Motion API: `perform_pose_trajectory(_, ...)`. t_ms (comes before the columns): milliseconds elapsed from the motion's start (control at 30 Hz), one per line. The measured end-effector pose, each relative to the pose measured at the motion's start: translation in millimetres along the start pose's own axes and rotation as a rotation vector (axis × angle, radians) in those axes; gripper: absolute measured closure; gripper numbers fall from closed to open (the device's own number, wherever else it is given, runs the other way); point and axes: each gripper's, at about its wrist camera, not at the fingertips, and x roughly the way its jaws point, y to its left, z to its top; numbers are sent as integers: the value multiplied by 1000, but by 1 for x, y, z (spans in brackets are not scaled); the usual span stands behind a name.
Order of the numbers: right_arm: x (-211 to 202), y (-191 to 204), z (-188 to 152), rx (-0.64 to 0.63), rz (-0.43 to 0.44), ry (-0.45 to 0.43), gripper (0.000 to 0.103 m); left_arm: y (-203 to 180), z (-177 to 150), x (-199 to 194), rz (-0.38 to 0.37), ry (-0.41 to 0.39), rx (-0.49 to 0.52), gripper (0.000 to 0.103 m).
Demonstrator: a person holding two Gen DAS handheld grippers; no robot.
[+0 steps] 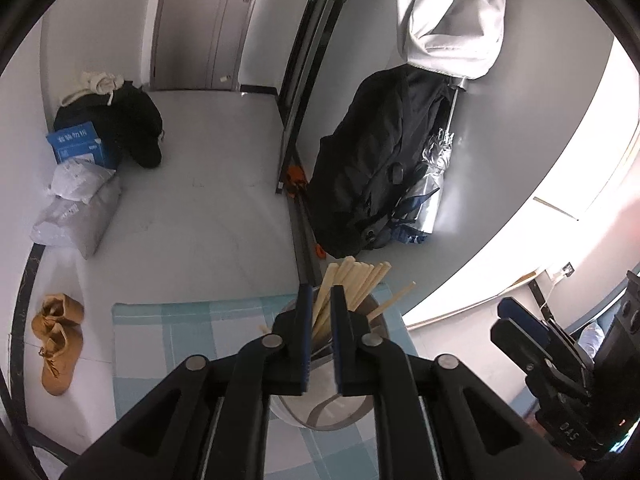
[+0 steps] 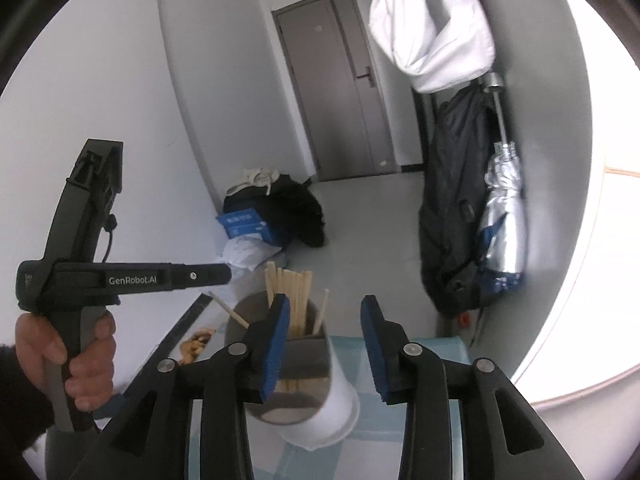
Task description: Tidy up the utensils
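Pale wooden chopsticks (image 2: pixel 294 300) stand bunched in a grey-and-white round holder (image 2: pixel 320 392) on the blue-checked desk (image 2: pixel 420 360). Left gripper (image 1: pixel 322 312): jaws narrow, empty, above the holder. Right gripper (image 2: pixel 325 326): jaws wide, empty, the holder beyond and between them.

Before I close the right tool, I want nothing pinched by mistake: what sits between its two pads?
In the right wrist view, the right tool stands open; between its pads show the holder rim and checked cloth, no chopsticks.

Black handheld left gripper (image 2: pixel 224 274) — white "GenRobot.AI" lettering, grey grip, blue-padded fingers (image 2: pixel 276 344), silver pivot screws, dark sleeve (image 2: pixel 16 400)
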Motion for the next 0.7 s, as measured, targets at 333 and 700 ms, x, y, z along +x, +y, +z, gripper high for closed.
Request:
perform_pose_trajectory(333, -36, 16, 2, -35, -91, -121, 36, -9, -3, -42, 196, -143, -6, 49)
perform_pose_trajectory(700, -73, 31, -3, -25, -106, -233, 12, -17, -23, -99, 310, -368, 24, 14)
